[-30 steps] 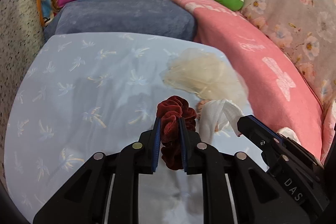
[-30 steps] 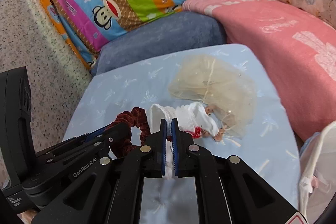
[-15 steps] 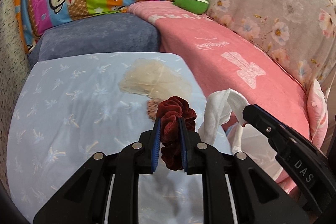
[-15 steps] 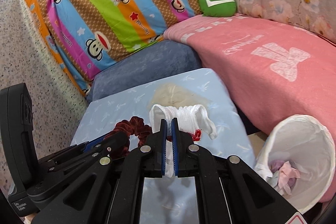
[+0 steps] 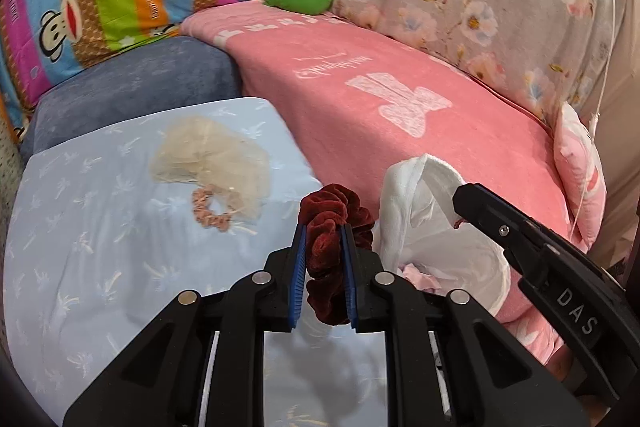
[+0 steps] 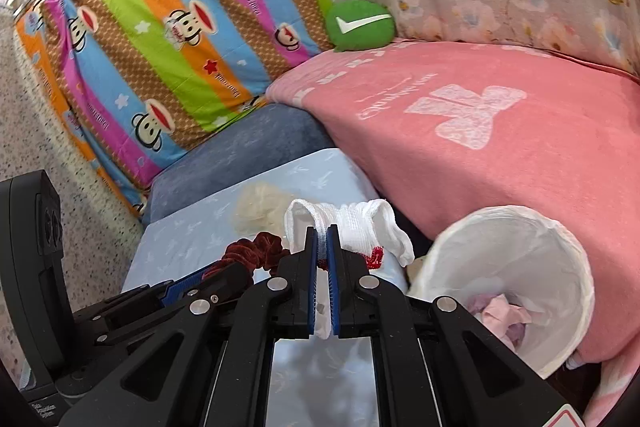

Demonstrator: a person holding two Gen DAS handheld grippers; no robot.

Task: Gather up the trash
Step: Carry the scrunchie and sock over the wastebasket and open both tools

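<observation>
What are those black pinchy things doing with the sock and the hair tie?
A person is tidying up with two hand-held grippers. The left gripper is clamped on a dark red velvet scrunchie, and the right gripper pinches a white ribbed sock with a red mark. Both are held up near a white-lined trash bin with some pink scraps inside. A small pink scrunchie and a sheer cream net lie on the light blue sheet.
</observation>
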